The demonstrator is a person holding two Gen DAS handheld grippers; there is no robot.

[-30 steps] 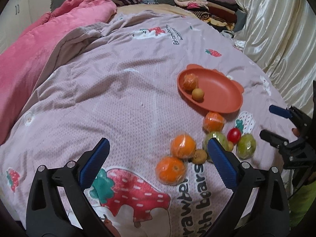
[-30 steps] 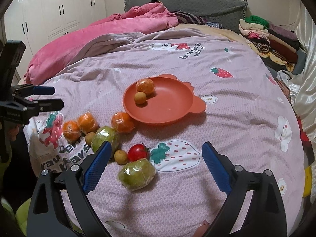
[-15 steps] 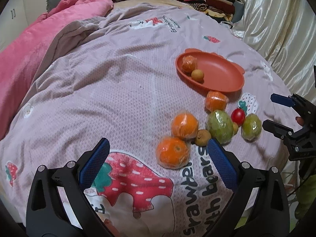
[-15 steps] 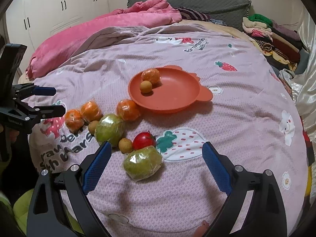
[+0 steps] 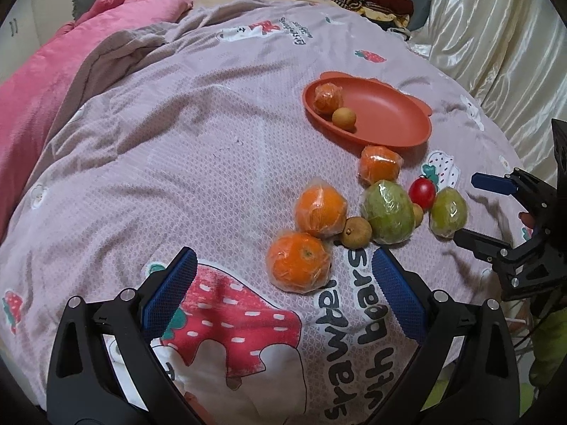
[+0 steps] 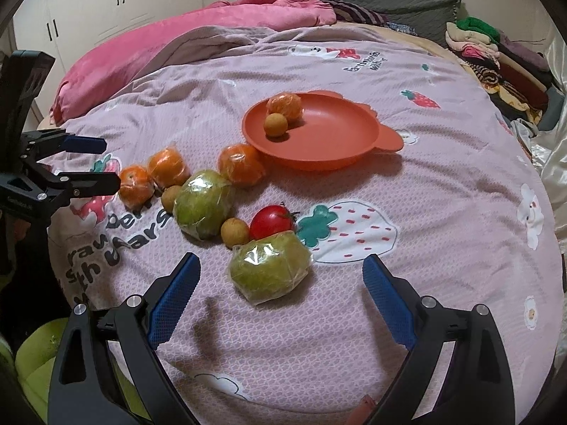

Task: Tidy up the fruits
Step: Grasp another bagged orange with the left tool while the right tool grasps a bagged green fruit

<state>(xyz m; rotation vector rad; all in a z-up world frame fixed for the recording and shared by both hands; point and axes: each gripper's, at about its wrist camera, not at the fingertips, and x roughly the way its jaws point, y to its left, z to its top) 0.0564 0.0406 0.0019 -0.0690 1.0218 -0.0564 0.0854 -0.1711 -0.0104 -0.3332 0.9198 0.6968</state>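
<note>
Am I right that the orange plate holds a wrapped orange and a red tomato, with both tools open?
Not quite. Beside the wrapped orange on the orange plate lies a small brown fruit; the right wrist view shows the red tomato on the blanket. Both tools, left and right, are open.

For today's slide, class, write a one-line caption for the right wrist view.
Open right hand-held gripper hovers over a wrapped green fruit beside a tomato, near the orange plate.
</note>
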